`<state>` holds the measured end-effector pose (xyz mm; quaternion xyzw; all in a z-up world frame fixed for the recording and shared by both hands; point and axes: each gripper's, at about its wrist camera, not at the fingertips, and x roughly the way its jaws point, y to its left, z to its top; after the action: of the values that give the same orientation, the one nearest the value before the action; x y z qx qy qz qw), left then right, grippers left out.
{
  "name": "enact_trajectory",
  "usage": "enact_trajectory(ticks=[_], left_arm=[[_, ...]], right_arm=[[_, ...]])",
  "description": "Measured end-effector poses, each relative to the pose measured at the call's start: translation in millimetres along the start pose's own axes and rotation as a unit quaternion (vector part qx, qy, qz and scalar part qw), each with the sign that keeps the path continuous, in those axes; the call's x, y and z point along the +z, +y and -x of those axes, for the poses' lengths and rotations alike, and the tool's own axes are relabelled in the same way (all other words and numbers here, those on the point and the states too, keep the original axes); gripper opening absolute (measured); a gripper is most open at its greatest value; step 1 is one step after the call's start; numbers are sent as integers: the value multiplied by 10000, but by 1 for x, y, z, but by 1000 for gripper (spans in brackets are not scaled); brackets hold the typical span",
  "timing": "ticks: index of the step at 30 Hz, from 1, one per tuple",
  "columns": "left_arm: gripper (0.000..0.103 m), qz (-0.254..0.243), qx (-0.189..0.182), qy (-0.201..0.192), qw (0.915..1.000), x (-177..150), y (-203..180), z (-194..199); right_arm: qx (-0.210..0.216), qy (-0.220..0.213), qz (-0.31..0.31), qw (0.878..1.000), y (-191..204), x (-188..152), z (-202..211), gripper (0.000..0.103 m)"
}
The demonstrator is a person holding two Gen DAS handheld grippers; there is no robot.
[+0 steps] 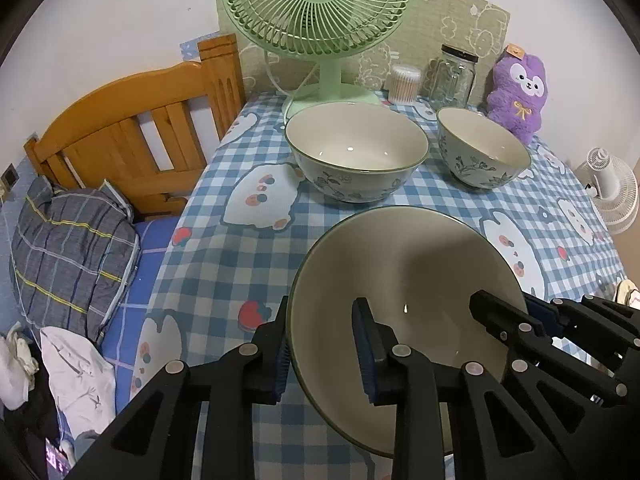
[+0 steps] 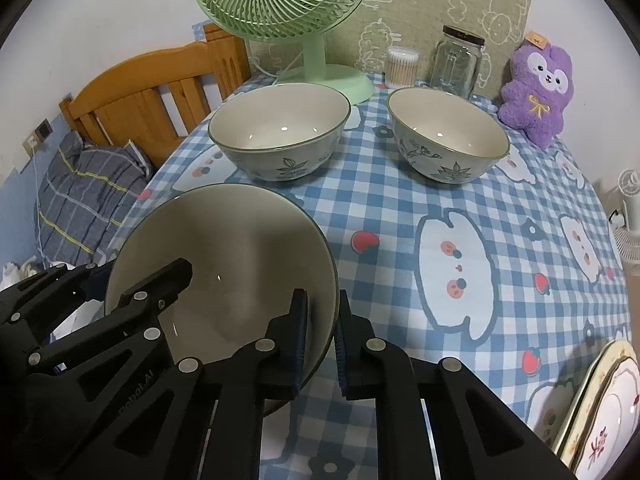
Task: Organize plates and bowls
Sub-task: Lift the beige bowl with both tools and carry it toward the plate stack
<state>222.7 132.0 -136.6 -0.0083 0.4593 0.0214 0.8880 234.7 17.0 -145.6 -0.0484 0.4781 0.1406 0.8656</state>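
Left gripper (image 1: 326,354): jaws clamped across the rim of the near bowl (image 1: 404,280) at its nine o'clock edge, one pad outside the wall, one inside. Right gripper (image 2: 322,344): jaws clamped likewise on the same bowl's rim at three o'clock, wall pinched between the blue pads. Near bowl: cream inside, dark green rim, held between both grippers over the blue checked tablecloth (image 2: 400,208), tilted toward the onlooker. At twelve o'clock beyond it, a large floral bowl (image 1: 356,152), upright on the cloth; at one o'clock, a smaller floral bowl (image 1: 482,150), apart from the first. Behind these, against the wall: green desk fan (image 1: 320,4), cotton-swab tub (image 1: 405,84), glass jar (image 1: 454,76), purple plush toy (image 1: 518,92). At four o'clock, table edge: stacked patterned plates (image 2: 604,412).
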Motion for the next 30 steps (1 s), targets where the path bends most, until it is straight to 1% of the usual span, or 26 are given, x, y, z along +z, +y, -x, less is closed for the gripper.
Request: enact_trajectory(ticks=[5,10,14,18,30], left_arm=[[27,1,26,-29,10000,-2,-6,6],[27,18,-60,28,10000,-10,-16,11],[27,-21,-66,-31,10000,-15,-25,19],[27,-112,-92,-101,9998,-20,-37,28],[27,-267,-262,-135,9992,-40,-76,44]], right_arm=[[0,3,-3,10000,-4,-4,7,15],[-112,-36,60,9999,-10,-14,17,15],[-124,-39,41,9999,-17,-22,25,15],[-127,-25,-44,9999,-26,-31,33,15],[-340,-112,-138,9993,-54,-64,60,15]])
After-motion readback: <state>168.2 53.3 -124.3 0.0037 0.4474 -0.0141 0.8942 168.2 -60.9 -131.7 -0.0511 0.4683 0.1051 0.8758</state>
